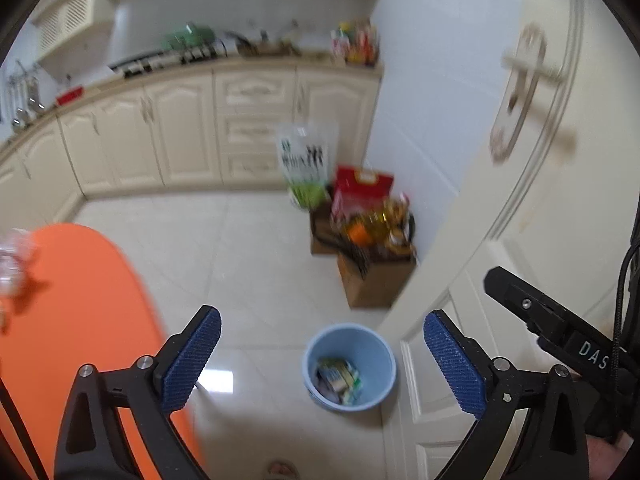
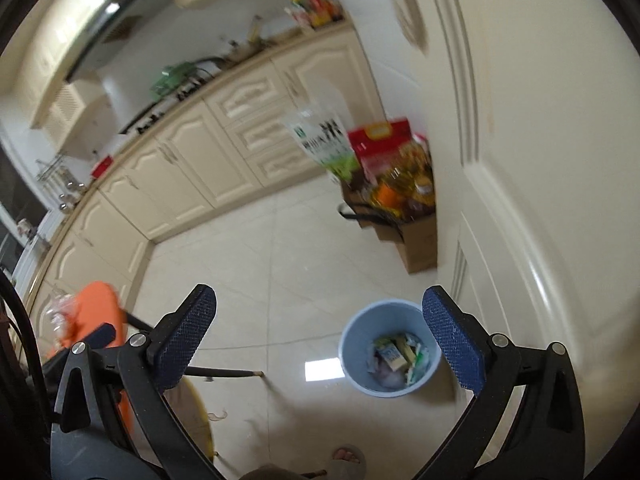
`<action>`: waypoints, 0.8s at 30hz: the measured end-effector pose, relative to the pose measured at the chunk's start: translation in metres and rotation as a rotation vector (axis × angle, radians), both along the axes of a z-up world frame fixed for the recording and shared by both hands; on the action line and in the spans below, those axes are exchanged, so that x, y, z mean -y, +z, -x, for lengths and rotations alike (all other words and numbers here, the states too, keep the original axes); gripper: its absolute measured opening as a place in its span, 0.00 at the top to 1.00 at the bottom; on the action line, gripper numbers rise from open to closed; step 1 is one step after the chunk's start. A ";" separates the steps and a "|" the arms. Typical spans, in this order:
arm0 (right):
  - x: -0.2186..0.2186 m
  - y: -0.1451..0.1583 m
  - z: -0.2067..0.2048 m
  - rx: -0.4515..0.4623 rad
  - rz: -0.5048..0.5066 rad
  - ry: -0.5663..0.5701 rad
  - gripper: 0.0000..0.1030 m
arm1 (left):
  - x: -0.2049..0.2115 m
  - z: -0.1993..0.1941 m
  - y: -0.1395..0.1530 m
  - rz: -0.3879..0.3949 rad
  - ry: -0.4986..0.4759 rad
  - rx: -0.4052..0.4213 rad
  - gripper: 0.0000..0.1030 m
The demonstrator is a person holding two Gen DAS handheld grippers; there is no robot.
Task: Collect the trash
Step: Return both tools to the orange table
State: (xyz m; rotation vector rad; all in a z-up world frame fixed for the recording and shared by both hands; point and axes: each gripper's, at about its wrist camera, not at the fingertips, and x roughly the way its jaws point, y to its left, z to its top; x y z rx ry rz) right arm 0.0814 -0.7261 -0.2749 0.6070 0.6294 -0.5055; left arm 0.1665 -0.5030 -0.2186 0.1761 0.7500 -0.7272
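Observation:
A light blue bin (image 1: 350,366) stands on the tiled floor beside a cream door, with cartons and wrappers lying in it. My left gripper (image 1: 322,360) hangs above it, jaws wide open and nothing between the blue pads (image 1: 192,360). In the right wrist view the same bin (image 2: 390,350) sits low and to the right, partly behind one pad (image 2: 452,344). My right gripper (image 2: 320,340) is open and empty too. A crumpled clear plastic piece (image 1: 14,260) lies on the orange table at the far left.
The orange table (image 1: 76,300) fills the left side. A cardboard box (image 1: 372,276) of bottles and bags stands in the corner by the door (image 1: 520,280). Cream kitchen cabinets (image 1: 180,132) run along the back. A person's foot in a sandal (image 2: 348,458) shows at the bottom.

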 end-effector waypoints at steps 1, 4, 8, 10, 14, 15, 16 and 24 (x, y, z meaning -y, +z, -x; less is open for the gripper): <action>-0.012 0.012 0.003 0.016 0.020 0.013 0.00 | -0.019 0.007 0.008 0.018 0.012 0.016 0.03; -0.049 0.046 0.007 0.050 0.085 0.042 0.00 | -0.077 0.029 0.026 0.060 0.054 0.058 0.02; -0.103 0.086 0.007 0.075 0.182 0.057 0.00 | -0.155 0.063 0.040 0.100 0.122 0.111 0.01; -0.128 0.101 0.007 0.109 0.199 0.077 0.00 | -0.189 0.086 0.042 0.110 0.160 0.135 0.01; -0.181 0.122 -0.002 0.148 0.242 0.130 0.00 | -0.242 0.125 0.039 0.124 0.230 0.182 0.01; -0.194 0.126 -0.005 0.162 0.250 0.148 0.00 | -0.260 0.137 0.041 0.127 0.255 0.197 0.01; -0.204 0.129 -0.006 0.171 0.255 0.161 0.00 | -0.270 0.147 0.041 0.130 0.270 0.203 0.01; -0.296 0.147 -0.021 0.203 0.275 0.281 0.00 | -0.341 0.217 0.037 0.155 0.417 0.249 0.01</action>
